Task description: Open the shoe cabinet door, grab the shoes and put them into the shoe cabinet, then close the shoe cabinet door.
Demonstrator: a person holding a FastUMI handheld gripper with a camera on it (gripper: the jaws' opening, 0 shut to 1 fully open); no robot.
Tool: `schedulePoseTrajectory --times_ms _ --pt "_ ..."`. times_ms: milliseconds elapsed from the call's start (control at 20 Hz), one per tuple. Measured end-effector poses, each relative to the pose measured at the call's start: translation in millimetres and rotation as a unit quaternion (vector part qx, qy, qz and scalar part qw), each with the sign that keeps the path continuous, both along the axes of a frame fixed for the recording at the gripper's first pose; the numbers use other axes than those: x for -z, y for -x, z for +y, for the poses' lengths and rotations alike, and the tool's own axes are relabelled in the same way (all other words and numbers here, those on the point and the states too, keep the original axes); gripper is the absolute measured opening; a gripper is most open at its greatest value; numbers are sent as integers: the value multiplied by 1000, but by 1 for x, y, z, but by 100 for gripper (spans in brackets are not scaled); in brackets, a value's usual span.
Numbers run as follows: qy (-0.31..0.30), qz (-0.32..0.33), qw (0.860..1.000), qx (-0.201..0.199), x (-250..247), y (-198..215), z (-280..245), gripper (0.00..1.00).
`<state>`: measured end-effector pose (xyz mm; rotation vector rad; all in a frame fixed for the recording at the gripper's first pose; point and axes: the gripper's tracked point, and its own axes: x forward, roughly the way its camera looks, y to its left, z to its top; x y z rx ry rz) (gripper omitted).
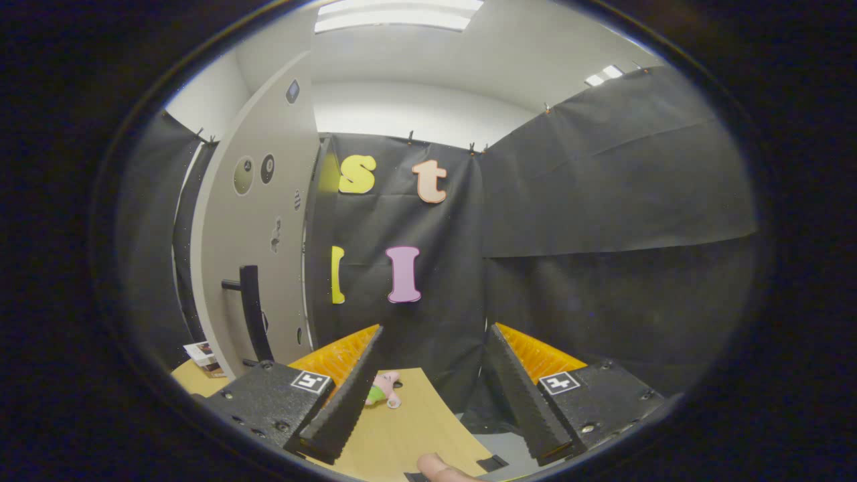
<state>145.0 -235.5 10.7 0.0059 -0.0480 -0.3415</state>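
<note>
Gripper [435,375] fingers spread wide apart, nothing between them, grasping nothing. A fingertip [443,470] of the person's hand pokes in nearest, just under the gap between the fingers.

Below the fingers runs the wooden table [408,428]; its far edge curves off just beyond the fingertips. Small pink-and-green plush toy [383,390] lies on the table near that far edge, tucked just beside the left finger, not touched. A small printed box [203,355] sits at the table's left edge, at the foot of the cabinet.

Shoe cabinet door [258,221] stands upright past the table's left side, beyond the left finger. Tall grey panel, long axis vertical, its face turned toward the camera and slightly right. Cannot tell if it is shut or ajar. Round stickers dot the upper face. Dark bar handle [251,311] stands on the lower half, long axis vertical too, held off the panel by a short post.

Handling guess: the door is rigid and flat, probably light on its hinges and swings rather than lifts; the face is smooth and offers no grip. The handle is the place to take hold: clamp across the bar at mid-height, fingers either side, then pull along the arc. The bar looks slick, so a firm pinch is needed.

Shoes can't be made out.
</note>
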Motion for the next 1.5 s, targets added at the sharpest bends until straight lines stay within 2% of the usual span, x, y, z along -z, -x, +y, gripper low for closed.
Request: schedulePoseTrajectory --times_ms 150,300,650,900,1100,1350,1500 --pt "-4 5 1000 -19 7 -18 21 98" --pt "-10 8 1000 -22 8 -32 33 98" --pt "13 34 998 -44 26 -52 68 98" --pt "14 15 1000 -10 15 -46 68 95" --pt "30 -2 999 36 11 -41 68 94" --pt "32 -13 999 21 11 -38 89 92" --pt "35 -12 999 -9 14 -42 128 92"
